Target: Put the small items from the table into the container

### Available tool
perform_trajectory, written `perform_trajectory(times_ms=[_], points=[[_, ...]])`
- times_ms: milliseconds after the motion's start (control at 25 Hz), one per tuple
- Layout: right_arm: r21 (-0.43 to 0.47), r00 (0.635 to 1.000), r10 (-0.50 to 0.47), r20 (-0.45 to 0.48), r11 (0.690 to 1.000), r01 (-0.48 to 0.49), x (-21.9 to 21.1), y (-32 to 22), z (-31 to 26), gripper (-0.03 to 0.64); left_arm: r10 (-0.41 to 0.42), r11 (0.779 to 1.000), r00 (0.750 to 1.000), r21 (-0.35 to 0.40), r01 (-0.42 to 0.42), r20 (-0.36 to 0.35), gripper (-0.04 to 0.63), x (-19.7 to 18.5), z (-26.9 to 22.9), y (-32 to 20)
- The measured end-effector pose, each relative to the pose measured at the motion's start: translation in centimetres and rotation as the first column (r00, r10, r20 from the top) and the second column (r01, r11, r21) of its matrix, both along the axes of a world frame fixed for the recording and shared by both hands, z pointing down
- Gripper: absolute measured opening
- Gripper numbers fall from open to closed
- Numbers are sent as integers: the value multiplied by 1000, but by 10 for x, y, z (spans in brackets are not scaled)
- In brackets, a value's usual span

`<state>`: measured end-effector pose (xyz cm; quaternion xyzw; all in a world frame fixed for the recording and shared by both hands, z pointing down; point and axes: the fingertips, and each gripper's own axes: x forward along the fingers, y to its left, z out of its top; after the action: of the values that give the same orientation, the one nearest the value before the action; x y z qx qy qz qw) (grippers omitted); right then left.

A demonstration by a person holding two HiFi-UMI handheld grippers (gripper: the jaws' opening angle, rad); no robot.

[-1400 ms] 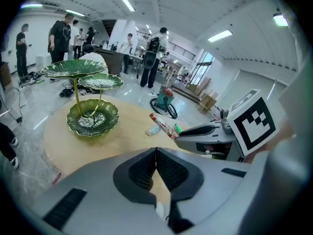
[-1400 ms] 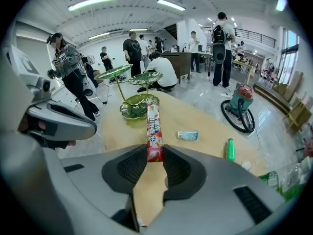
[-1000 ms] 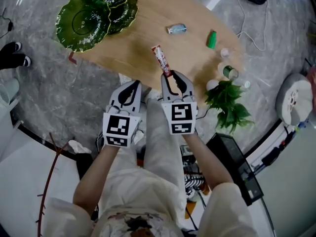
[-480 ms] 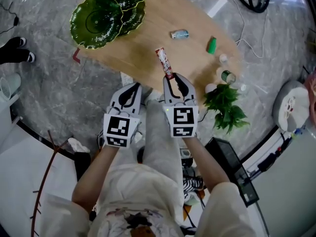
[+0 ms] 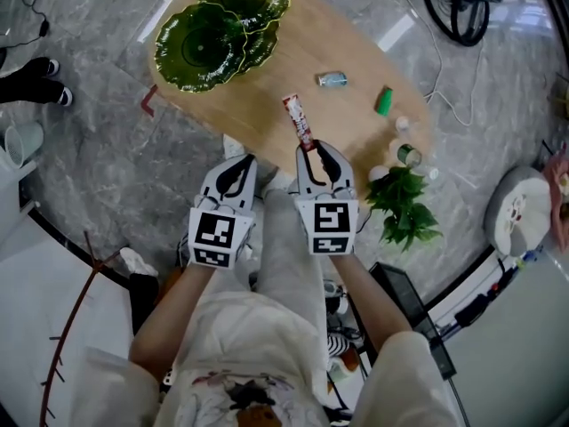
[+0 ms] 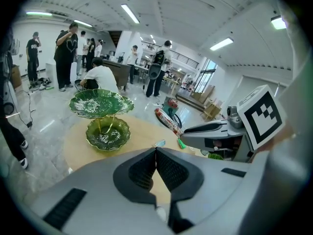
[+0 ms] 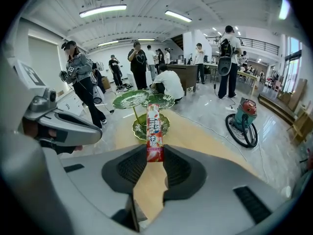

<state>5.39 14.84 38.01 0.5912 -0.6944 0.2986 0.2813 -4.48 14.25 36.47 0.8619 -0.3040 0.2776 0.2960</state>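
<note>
Red sachet (image 5: 298, 121): clamped by its near end in right gripper (image 5: 313, 147) fingers, over table (image 5: 267, 92) edge, long axis pointing forward.
Green dish (image 5: 209, 38): ahead and left of sachet tip (well apart).
Left gripper (image 5: 238, 163): fingers pressed together, empty.

You have no words or numbers here that can be read. The long, flat red-and-white sachet (image 7: 154, 131) pinched in your right gripper (image 5: 316, 149) carries print down its face, but the letters are too small and blurred to make out. The white cube on your right gripper (image 5: 331, 227) and the white cube on your left gripper (image 5: 216, 236) bear only black-and-white square marker patterns, with no letters on them. The label on the small clear bottle (image 5: 332, 79) on the wooden table (image 5: 267, 96) cannot be read either.
</note>
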Motion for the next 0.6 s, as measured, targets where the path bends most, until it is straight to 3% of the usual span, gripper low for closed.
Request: perform_trajectory(times_ms=[600], points=[[61,997,-79,1,995,79,-33,-34,-43,109,-69,997,997,42,70,-32,8,-21,-36,-23]])
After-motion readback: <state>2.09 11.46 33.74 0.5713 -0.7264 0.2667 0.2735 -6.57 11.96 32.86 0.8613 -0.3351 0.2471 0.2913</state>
